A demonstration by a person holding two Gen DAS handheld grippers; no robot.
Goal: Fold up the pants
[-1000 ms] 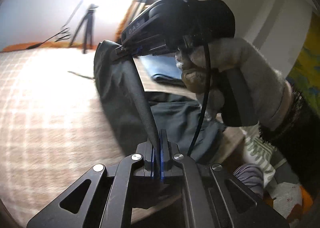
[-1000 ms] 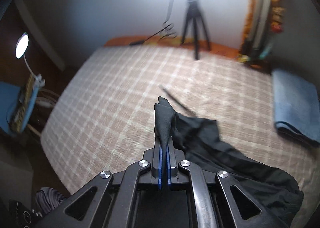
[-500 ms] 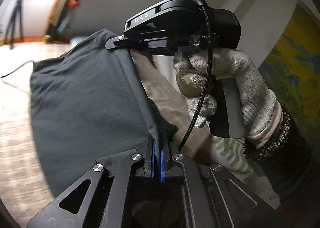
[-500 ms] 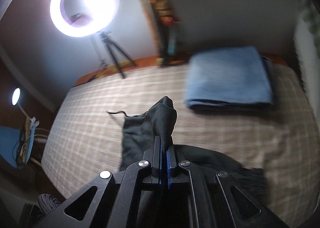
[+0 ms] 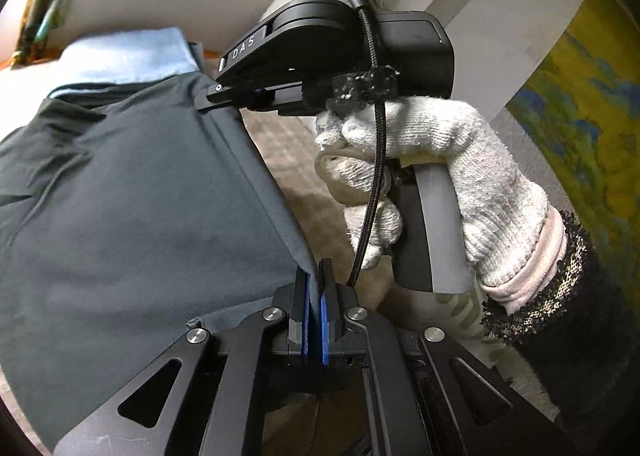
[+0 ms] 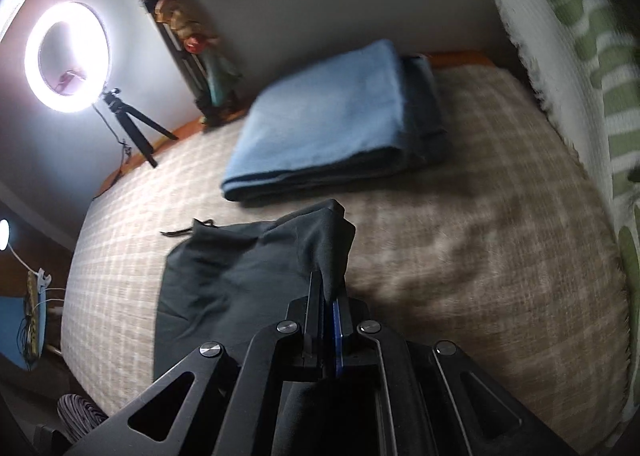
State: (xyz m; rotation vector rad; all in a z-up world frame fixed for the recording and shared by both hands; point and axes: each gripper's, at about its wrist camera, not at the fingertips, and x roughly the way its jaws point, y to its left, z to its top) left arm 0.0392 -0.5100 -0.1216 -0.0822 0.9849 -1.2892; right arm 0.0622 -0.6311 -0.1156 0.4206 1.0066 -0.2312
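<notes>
The dark grey pants [image 5: 132, 216] hang stretched between both grippers above the checked bed. My left gripper [image 5: 314, 276] is shut on one end of the pants' edge. My right gripper [image 5: 208, 94], held by a white-gloved hand [image 5: 432, 160], is shut on the other end of that edge, higher and farther away. In the right wrist view the right gripper [image 6: 330, 288] pinches a bunch of the pants [image 6: 240, 276], and the rest drapes down onto the bed [image 6: 460, 256] to the left.
A folded blue blanket [image 6: 332, 116] lies at the far side of the bed. A ring light on a tripod [image 6: 68, 56] stands at the back left. A green-patterned pillow [image 6: 580, 56] lies along the right edge. A lamp [image 6: 4, 234] is at the left.
Both grippers swung right with the pants; the fabric spread wider between them and more of it now lies on the bed. The blue blanket came closer in both views.
</notes>
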